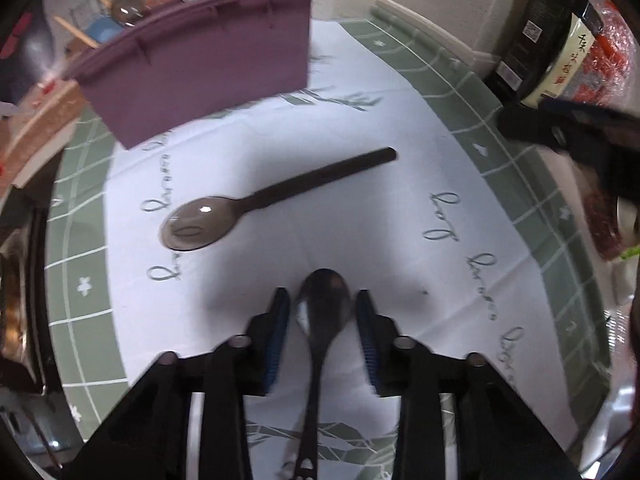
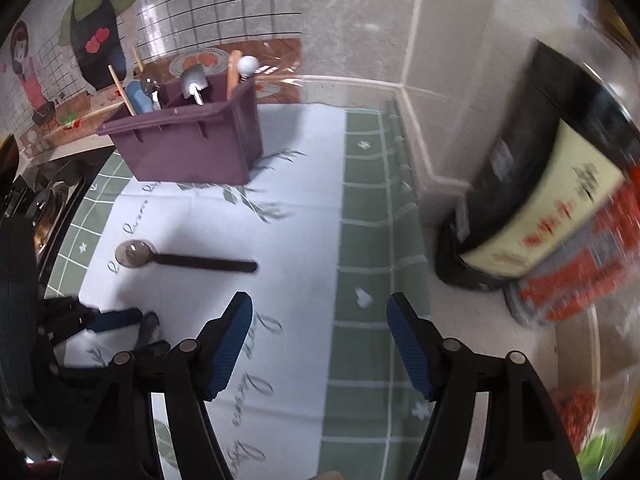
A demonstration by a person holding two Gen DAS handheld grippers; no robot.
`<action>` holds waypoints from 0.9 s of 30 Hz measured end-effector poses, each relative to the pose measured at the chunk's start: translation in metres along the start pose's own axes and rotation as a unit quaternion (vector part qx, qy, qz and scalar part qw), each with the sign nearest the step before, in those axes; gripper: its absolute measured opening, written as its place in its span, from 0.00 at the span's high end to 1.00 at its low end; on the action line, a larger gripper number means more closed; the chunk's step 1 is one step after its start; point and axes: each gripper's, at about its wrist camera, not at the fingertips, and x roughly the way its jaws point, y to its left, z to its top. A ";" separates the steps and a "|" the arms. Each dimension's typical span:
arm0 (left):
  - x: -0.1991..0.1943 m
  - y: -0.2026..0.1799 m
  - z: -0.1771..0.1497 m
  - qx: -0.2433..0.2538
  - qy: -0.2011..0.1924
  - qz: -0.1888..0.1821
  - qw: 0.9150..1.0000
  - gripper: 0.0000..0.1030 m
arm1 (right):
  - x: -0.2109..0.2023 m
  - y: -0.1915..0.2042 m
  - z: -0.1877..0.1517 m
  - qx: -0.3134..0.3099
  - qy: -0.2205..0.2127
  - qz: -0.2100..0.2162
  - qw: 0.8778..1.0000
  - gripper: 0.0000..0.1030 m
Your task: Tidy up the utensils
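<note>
A dark spoon (image 1: 323,312) lies on the white cloth with its bowl between the blue pads of my left gripper (image 1: 322,294). The pads flank the bowl closely, and a thin sliver of cloth shows on each side. Its handle runs back under the gripper. Farther out lies a smoky translucent spoon (image 1: 200,222) with a dark handle, also in the right wrist view (image 2: 134,254). A purple utensil holder (image 1: 200,80) (image 2: 192,148) stands beyond it with several utensils upright inside. My right gripper (image 2: 320,304) hangs open and empty over the cloth's green border. It shows as a dark blur (image 1: 568,132) in the left wrist view.
The cloth (image 2: 368,208) has a green checked border and reaches close to the tiled wall. A black and cream canister (image 2: 540,200) and red packaging (image 2: 580,288) crowd the right side. My left gripper (image 2: 138,330) sits at the cloth's left. Dark metal fittings (image 2: 44,200) line the left edge.
</note>
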 end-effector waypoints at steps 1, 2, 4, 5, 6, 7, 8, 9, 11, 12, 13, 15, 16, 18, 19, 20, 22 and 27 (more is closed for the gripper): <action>-0.002 0.005 -0.003 -0.009 -0.006 -0.009 1.000 0.72 | 0.003 0.004 0.005 -0.007 -0.001 0.000 1.000 0.35; -0.005 0.013 -0.006 -0.025 -0.010 -0.020 0.999 0.72 | 0.007 0.010 0.011 -0.016 -0.001 0.002 1.000 0.35; -0.011 0.028 -0.014 -0.052 -0.017 -0.035 0.998 0.72 | 0.016 0.026 0.025 -0.038 0.005 0.011 0.999 0.35; -0.021 0.042 -0.020 -0.070 -0.028 -0.042 0.996 0.72 | 0.021 0.034 0.029 -0.054 0.011 0.021 0.998 0.35; -0.030 0.054 -0.026 -0.084 -0.040 -0.046 0.995 0.72 | 0.024 0.047 0.032 -0.080 0.014 0.041 0.996 0.35; -0.039 0.067 -0.031 -0.099 -0.048 -0.047 0.993 0.72 | 0.027 0.062 0.034 -0.113 0.017 0.066 0.991 0.35; -0.047 0.076 -0.034 -0.113 -0.054 -0.046 0.991 0.72 | 0.029 0.074 0.034 -0.145 0.023 0.093 0.985 0.33; -0.058 0.095 -0.041 -0.136 -0.064 -0.045 0.988 0.72 | 0.033 0.086 0.034 -0.174 0.031 0.118 0.977 0.32; -0.070 0.116 -0.049 -0.164 -0.074 -0.043 0.983 0.72 | 0.039 0.112 0.032 -0.237 0.037 0.143 0.960 0.31; -0.077 0.130 -0.054 -0.181 -0.081 -0.043 0.979 0.72 | 0.043 0.128 0.031 -0.274 0.037 0.143 0.950 0.31; -0.082 0.138 -0.056 -0.191 -0.086 -0.040 0.977 0.72 | 0.047 0.139 0.029 -0.299 0.038 0.146 0.942 0.31; -0.091 0.149 -0.062 -0.203 -0.100 -0.037 0.973 0.72 | 0.057 0.161 0.028 -0.341 0.047 0.152 0.927 0.32; -0.094 0.155 -0.065 -0.207 -0.107 -0.039 0.972 0.72 | 0.065 0.171 0.027 -0.360 0.057 0.152 0.919 0.32; -0.095 0.162 -0.068 -0.213 -0.112 -0.040 0.970 0.72 | 0.077 0.183 0.025 -0.388 0.067 0.144 0.908 0.33; -0.095 0.165 -0.069 -0.216 -0.114 -0.041 0.969 0.72 | 0.083 0.187 0.025 -0.399 0.070 0.139 0.904 0.34; -0.094 0.165 -0.070 -0.219 -0.114 -0.045 0.968 0.72 | 0.088 0.190 0.025 -0.407 0.074 0.134 0.901 0.36; -0.095 0.164 -0.071 -0.219 -0.115 -0.048 0.968 0.72 | 0.091 0.189 0.031 -0.399 0.080 0.149 0.901 0.41; -0.098 0.164 -0.068 -0.212 -0.117 -0.056 0.969 0.72 | 0.098 0.176 0.040 -0.337 0.111 0.175 0.918 0.64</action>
